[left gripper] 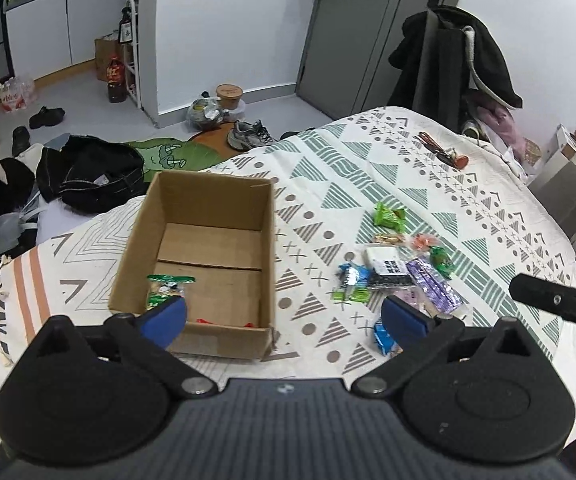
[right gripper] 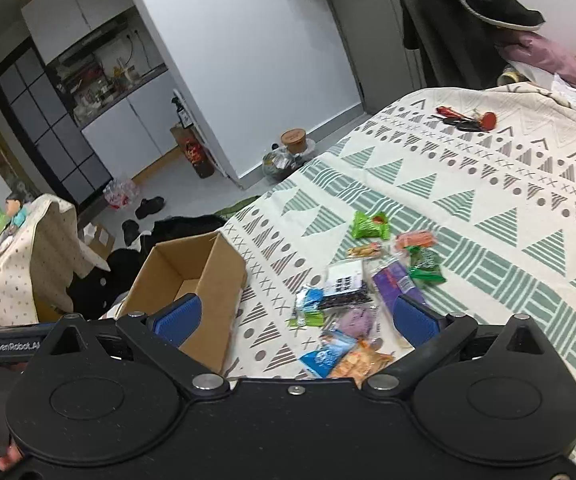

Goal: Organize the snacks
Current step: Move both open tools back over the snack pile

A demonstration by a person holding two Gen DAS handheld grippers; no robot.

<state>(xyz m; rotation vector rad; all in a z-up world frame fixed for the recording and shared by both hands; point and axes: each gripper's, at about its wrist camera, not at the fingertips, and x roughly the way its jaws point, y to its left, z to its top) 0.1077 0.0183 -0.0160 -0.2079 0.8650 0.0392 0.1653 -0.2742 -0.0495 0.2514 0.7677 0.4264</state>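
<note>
Your left gripper point(left gripper: 283, 322): jaws wide, nothing between the pads, hovering over the near wall of the cardboard box point(left gripper: 203, 256). Your right gripper point(right gripper: 298, 320): jaws wide, empty, above the snack pile point(right gripper: 362, 280). Box sits at the bedspread's point(left gripper: 408, 184) left edge, open top; one green-and-white packet point(left gripper: 166, 290) leans in its near-left corner, w/ something red by the near wall. Remaining snacks lie loose mid-bedspread, right of the box, apart from it.
</note>
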